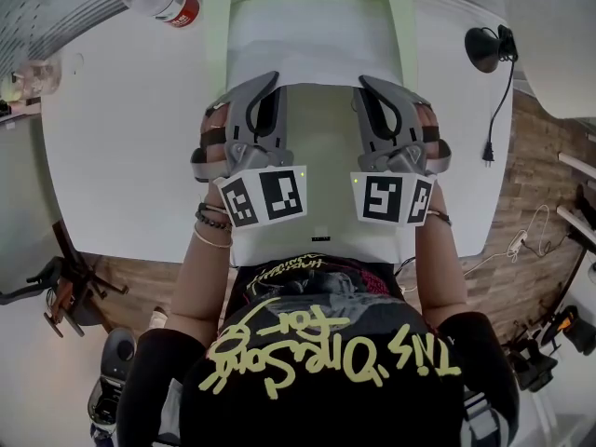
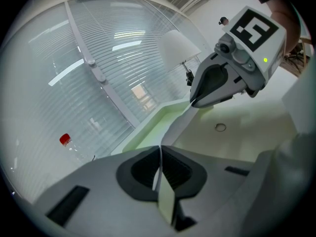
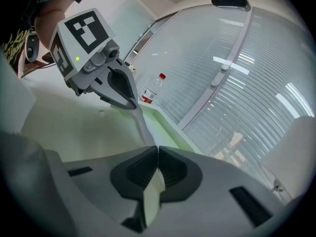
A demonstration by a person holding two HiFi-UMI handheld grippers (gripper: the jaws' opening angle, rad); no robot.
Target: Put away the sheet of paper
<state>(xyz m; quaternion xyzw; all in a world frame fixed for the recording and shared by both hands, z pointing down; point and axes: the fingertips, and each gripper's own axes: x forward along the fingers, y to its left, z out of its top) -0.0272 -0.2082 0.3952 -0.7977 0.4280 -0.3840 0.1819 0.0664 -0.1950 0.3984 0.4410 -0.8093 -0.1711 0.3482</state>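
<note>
Above the pale green tray [image 1: 214,26], my left gripper [image 1: 264,82] and right gripper [image 1: 374,84] each pinch the sheet of paper [image 1: 312,49] by its near edge, spreading it flat for lowering in.

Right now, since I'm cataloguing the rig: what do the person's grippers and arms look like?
The left gripper and right gripper are matching grey curved shells with dark ribbed pads, each bearing a white cube of black square markers and a small green light. The left wrist wears beaded bracelets; the sleeves are black.
</note>
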